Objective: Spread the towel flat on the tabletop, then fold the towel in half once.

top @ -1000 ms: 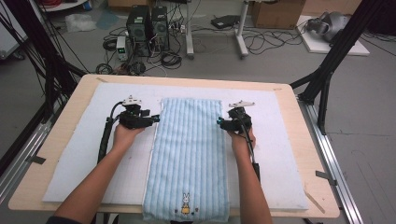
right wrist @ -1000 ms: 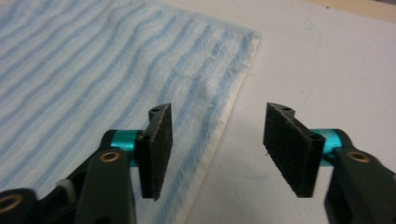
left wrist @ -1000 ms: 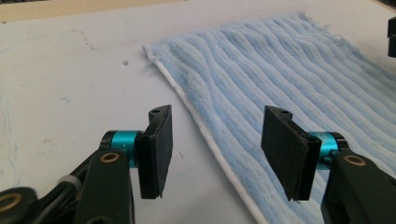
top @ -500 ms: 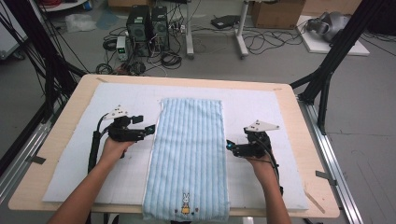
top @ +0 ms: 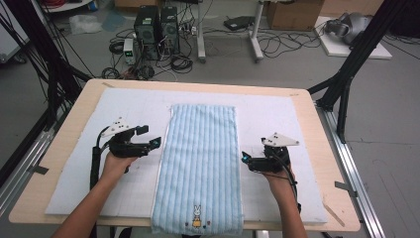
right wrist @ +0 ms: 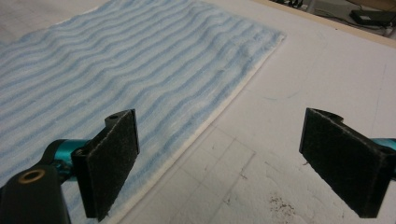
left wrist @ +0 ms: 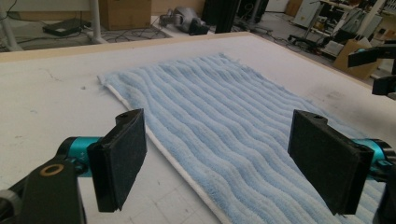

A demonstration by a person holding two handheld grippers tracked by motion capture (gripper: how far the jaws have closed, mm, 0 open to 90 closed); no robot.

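A: High view first. Blue striped towel point(top: 200, 163) spread flat along the middle of the bench point(top: 69, 129), on top of a white mat point(top: 277, 111), with the near end hanging slightly over the near edge. Small rabbit picture point(top: 197, 216) at that near end.

B: And the left gripper point(top: 154, 143)?

A: Just left of the towel's left edge, about halfway along it, pointing right toward it. Released, jaws wide apart after just opening, nothing between the pads. Seen in the left gripper view too: white hem of the towel point(left wrist: 219, 135) running between the two black pads point(left wrist: 119, 156), not pinched.

B: Right gripper point(top: 244, 158)?

A: Just right of the towel's right edge, a little nearer than the left one, pointing left. Also released, jaws just opened wide. In the right gripper view, towel edge point(right wrist: 140, 84) below the left pad point(right wrist: 109, 161), bare mat under the right pad. Not clear whether touching.
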